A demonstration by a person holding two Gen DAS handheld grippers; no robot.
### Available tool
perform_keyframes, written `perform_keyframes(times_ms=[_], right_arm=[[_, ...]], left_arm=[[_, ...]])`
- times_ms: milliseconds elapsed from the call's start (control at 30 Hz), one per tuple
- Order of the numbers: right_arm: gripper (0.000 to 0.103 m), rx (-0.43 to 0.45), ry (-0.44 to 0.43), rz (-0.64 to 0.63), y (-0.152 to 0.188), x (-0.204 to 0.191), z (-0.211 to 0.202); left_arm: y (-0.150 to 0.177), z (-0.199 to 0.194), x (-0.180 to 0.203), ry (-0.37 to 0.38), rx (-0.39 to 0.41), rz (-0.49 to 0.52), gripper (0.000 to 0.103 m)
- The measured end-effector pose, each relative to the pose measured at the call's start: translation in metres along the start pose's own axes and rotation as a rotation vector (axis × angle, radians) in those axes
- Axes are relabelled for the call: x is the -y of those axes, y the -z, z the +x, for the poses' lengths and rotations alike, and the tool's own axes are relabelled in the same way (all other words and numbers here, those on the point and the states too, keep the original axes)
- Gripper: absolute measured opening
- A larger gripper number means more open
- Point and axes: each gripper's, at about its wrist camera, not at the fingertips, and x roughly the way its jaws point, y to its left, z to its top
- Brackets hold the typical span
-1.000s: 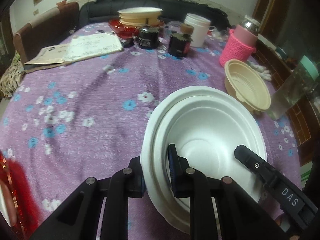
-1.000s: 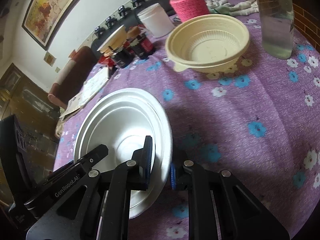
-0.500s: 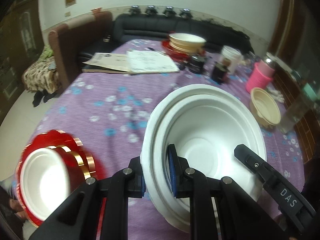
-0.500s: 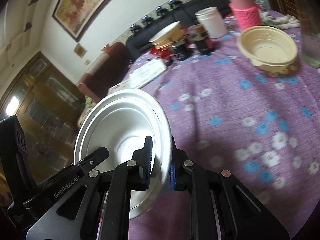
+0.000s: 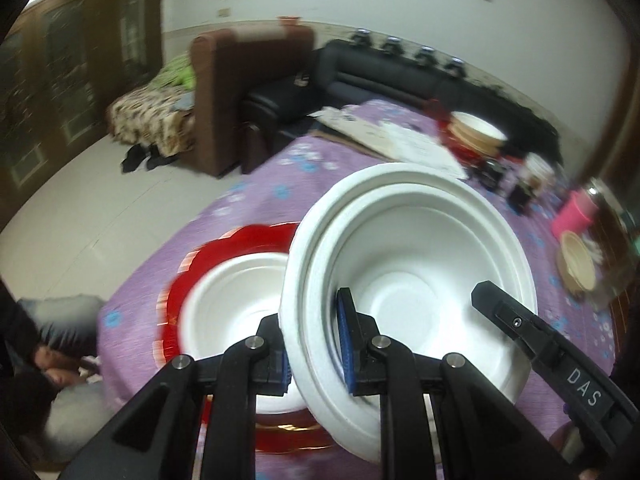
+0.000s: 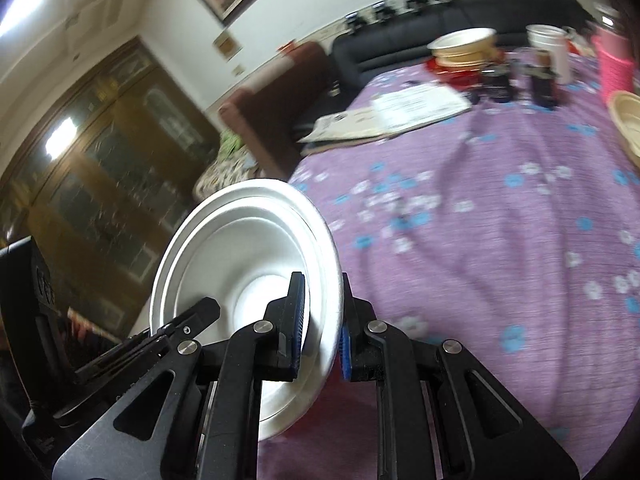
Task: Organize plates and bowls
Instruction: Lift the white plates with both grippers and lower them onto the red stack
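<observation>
Both tongs carry one white bowl stack between them: the left tongs (image 5: 316, 356) clamp its near rim, and the right tongs (image 6: 322, 336) pinch the opposite rim, so the white bowls (image 5: 404, 264) hang tilted above the purple counter (image 6: 480, 240). The step looks like a carry toward the red plate (image 5: 188, 280), lower left of the left view, which already holds a white bowl (image 5: 236, 300). Next: level the stack and lower it in. A second ago that plate sat at the frame's edge; now it lies beside the stack.
</observation>
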Motion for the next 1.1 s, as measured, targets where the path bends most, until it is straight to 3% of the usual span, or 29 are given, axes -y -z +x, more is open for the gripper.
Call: perform_keyframes(times_ms=[200, 500, 800, 867, 1000, 1033, 1100], right_arm=[[0.014, -0.066, -0.016, -0.058, 0.014, -0.035, 0.036], [0.014, -0.111, -0.001, -0.066, 0.019, -0.040, 0.065], [0.017, -0.071, 0.028, -0.131, 0.028, -0.046, 0.068], [0.018, -0.051, 0.040, -0.170, 0.030, -0.049, 0.067], [0.024, -0.020, 0.037, -0.192, 0.028, -0.044, 0.062], [0.034, -0.018, 0.024, -0.167, 0.025, -0.039, 0.060], [0.038, -0.010, 0.001, -0.126, 0.022, -0.030, 0.056]], left_arm=[[0.000, 0.012, -0.034, -0.025, -0.031, -0.053, 0.018], [0.003, 0.030, -0.047, -0.038, -0.063, -0.059, 0.018], [0.007, 0.038, -0.049, -0.079, -0.070, -0.045, 0.026], [0.007, 0.037, -0.050, -0.121, -0.056, -0.033, 0.039], [0.006, 0.030, -0.057, -0.146, -0.022, -0.048, 0.044], [0.005, 0.028, -0.059, -0.151, -0.019, -0.051, 0.045], [0.005, 0.023, -0.064, -0.159, -0.007, -0.064, 0.045]])
